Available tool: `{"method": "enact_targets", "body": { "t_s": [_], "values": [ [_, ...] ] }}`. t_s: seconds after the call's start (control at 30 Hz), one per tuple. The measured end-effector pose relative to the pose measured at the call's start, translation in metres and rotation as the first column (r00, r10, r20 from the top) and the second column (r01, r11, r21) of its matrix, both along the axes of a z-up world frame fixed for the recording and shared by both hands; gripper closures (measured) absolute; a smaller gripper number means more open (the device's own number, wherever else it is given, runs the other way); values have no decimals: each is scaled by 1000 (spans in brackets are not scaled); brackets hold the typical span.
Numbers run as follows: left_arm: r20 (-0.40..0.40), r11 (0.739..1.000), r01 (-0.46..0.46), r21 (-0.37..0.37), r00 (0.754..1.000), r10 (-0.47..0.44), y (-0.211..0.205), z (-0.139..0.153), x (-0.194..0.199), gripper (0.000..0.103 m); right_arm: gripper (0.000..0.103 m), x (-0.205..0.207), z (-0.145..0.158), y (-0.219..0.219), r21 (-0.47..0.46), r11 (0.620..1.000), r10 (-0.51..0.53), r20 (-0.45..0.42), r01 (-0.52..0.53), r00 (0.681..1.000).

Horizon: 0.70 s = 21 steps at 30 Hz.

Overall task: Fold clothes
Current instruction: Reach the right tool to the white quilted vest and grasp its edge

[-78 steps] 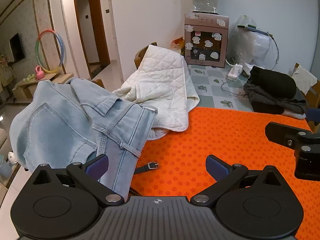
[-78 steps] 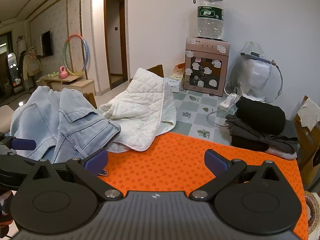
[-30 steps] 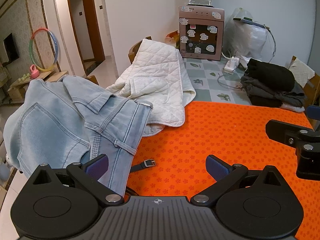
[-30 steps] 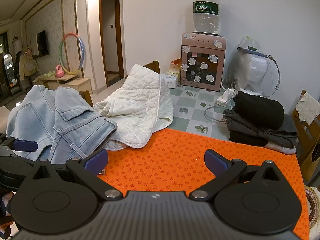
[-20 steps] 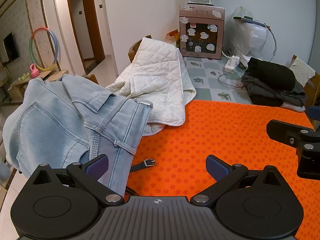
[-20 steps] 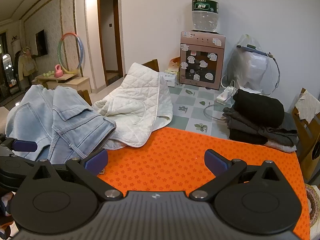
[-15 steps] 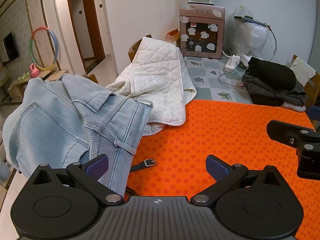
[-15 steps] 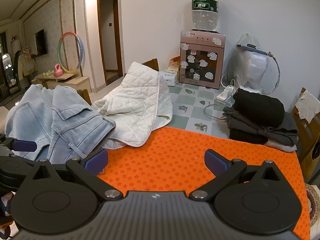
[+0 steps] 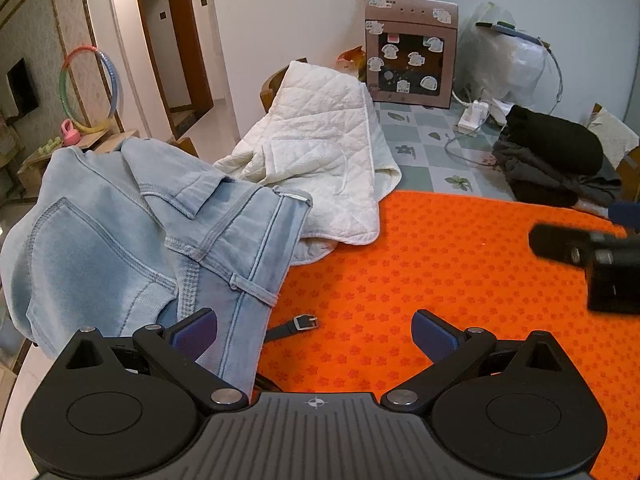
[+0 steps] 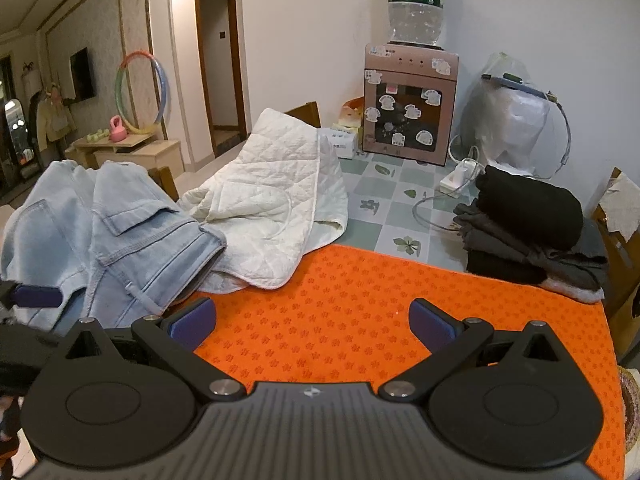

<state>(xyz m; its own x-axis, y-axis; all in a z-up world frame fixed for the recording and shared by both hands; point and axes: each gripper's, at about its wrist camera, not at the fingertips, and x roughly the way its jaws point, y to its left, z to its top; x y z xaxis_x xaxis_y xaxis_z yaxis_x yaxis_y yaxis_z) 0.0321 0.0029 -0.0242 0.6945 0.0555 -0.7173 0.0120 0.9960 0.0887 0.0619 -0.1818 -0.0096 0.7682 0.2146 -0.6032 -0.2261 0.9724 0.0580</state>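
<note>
Your left gripper: jaws spread, holding nothing, low over orange bench. Right gripper: jaws likewise spread, empty. Jeans heaped at bench's left edge, partly overhanging, just beside left jaw; likely first pick. White quilted jacket behind jeans. Folded dark clothes far right, well apart.

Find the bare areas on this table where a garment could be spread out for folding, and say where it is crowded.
Free: the orange mat, between the white quilt and the dark folded pile. Crowded: the left side, where the jeans overlap the quilt and a small strap buckle lies beside them.
</note>
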Motion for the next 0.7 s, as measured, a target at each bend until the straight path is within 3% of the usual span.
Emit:
{"method": "enact_targets", "body": {
  "t_s": [0.4, 0.7],
  "values": [
    [-59, 1000, -12, 13, 998, 13, 15, -26, 43, 0, 0, 134, -24, 23, 19, 998, 59, -26, -59, 998],
    [-94, 999, 1, 37, 996, 3, 20, -46, 77, 0, 0, 258, -81, 55, 65, 988, 141, -58, -137, 988]
  ]
}}
